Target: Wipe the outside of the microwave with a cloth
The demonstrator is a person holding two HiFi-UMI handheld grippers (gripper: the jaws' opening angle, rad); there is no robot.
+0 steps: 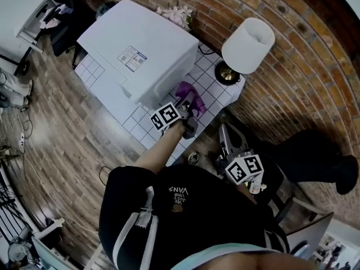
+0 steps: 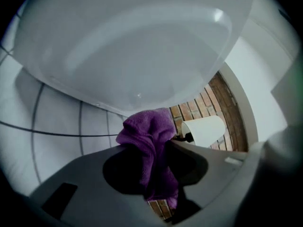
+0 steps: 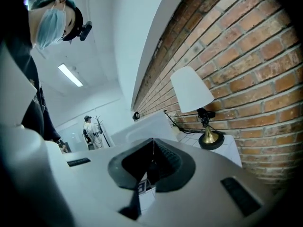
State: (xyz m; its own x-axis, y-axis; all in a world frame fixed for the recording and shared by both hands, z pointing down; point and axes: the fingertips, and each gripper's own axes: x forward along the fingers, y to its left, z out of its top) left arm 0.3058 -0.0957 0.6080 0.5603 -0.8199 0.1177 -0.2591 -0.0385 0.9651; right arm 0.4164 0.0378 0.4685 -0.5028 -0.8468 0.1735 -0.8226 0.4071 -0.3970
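Observation:
The white microwave (image 1: 140,55) stands on a white tiled table (image 1: 216,80). A purple cloth (image 1: 189,93) lies against the microwave's right side near its front corner, and my left gripper (image 1: 187,107) is shut on it. In the left gripper view the cloth (image 2: 149,141) bunches up between the jaws, right under the microwave's white wall (image 2: 132,46). My right gripper (image 1: 229,142) hangs off the table close to the person's body. In the right gripper view its jaws (image 3: 152,151) are shut with nothing in them, and the microwave (image 3: 147,126) is ahead.
A lamp with a white shade (image 1: 247,44) and brass base (image 1: 227,73) stands at the table's far right against the brick wall (image 1: 304,66); it also shows in the right gripper view as the lamp (image 3: 190,91). Pink flowers (image 1: 179,16) sit behind the microwave. A person (image 3: 93,131) stands far off.

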